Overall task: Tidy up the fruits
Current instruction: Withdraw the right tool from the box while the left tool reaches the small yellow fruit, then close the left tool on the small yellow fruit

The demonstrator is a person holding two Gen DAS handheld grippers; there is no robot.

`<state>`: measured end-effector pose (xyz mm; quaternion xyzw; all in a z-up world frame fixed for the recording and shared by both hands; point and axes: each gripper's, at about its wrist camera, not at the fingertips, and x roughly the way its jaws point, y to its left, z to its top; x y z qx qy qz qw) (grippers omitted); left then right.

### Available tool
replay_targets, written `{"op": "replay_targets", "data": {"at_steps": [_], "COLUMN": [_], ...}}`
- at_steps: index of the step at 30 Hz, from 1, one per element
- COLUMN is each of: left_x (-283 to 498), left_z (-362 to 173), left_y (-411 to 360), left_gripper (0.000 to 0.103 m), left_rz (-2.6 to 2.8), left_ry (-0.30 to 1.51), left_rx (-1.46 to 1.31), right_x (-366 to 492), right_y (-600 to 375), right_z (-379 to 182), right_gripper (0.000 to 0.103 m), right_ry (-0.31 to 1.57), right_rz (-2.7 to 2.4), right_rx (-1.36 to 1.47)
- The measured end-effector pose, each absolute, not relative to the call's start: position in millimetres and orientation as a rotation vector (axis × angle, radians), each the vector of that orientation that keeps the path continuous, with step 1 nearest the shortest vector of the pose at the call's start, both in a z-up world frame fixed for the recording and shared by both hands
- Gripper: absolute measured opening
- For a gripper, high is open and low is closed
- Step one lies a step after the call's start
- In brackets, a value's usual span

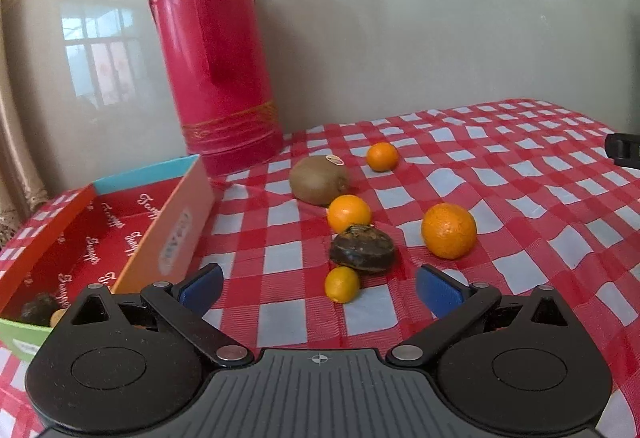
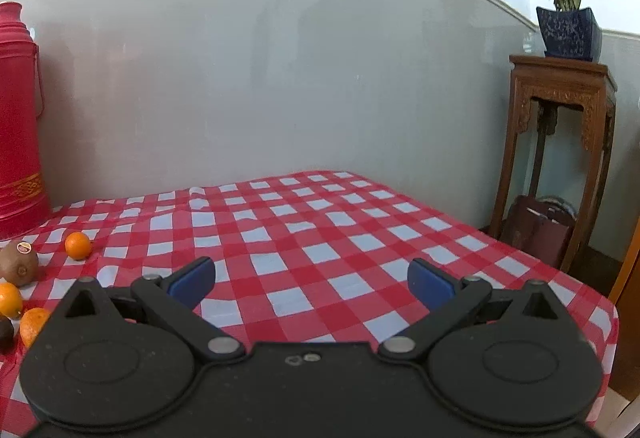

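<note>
Fruit mostly loose on the checked cloth (image 1: 500,198). Six pieces are out, as far as I can count in the left view: a kiwi (image 1: 319,180) with a sticker, a small orange (image 1: 383,156) behind it, a second orange (image 1: 349,213) just in front of the kiwi, a bigger orange (image 1: 449,230) off to the right, a dark wrinkled fruit (image 1: 363,248) touching the second orange, and a tiny orange one (image 1: 342,284) nearest me.

The box (image 1: 168,238) sits on my left, open. In its near corner I make out one dark fruit (image 1: 38,308) and something pale beside it, partly hidden by my tool. So the sorting looks barely begun, by my reckoning; most is left to do.

My left tongs (image 1: 319,288) hover spread wide, holding nothing, aimed at the tiny orange one and the dark fruit. That seems the likely next pick.

My right tongs (image 2: 311,280) are also spread and empty, over bare cloth well away from the fruit, which shows only at the left edge of that view.

A red flask (image 1: 216,50) stands behind the box against the wall.
</note>
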<state>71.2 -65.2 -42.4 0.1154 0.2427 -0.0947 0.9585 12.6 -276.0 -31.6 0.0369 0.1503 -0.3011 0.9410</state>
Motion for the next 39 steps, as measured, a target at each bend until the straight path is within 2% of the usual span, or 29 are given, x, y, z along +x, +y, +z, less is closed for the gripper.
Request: {"op": "replay_targets", "data": {"at_steps": [4, 10, 19, 23, 25, 29, 33, 36, 39], "left_x": [78, 85, 93, 94, 93, 92, 91, 91, 91], "left_z": [-43, -46, -50, -50, -50, -50, -50, -50, -50], "left_y": [-65, -60, -61, -62, -64, -66, -66, -67, -66], "left_gripper": [0.089, 0.085, 0.06, 0.056, 0.05, 0.046, 0.035, 0.033, 0.021], "left_rz": [-0.205, -0.207, -0.216, -0.219, -0.227, -0.23, -0.242, -0.246, -0.247], "left_ry": [0.518, 0.564, 0.619, 0.614, 0.608, 0.601, 0.6, 0.597, 0.597], "left_rx": [0.204, 0.166, 0.164, 0.169, 0.177, 0.185, 0.177, 0.181, 0.175], "right_x": [14, 15, 17, 19, 19, 20, 21, 21, 21], "right_y": [-281, -281, -275, -274, -274, -275, -274, -273, -274], "right_z": [-34, -35, -35, -35, -35, -35, -35, -36, -36], "right_gripper": [0.097, 0.097, 0.097, 0.097, 0.097, 0.097, 0.097, 0.097, 0.097], "right_ry": [0.313, 0.324, 0.332, 0.343, 0.343, 0.351, 0.353, 0.355, 0.357], "right_rz": [-0.61, -0.587, -0.557, -0.542, -0.54, -0.53, -0.524, -0.519, -0.517], "right_rx": [0.077, 0.097, 0.095, 0.097, 0.097, 0.106, 0.109, 0.108, 0.104]}}
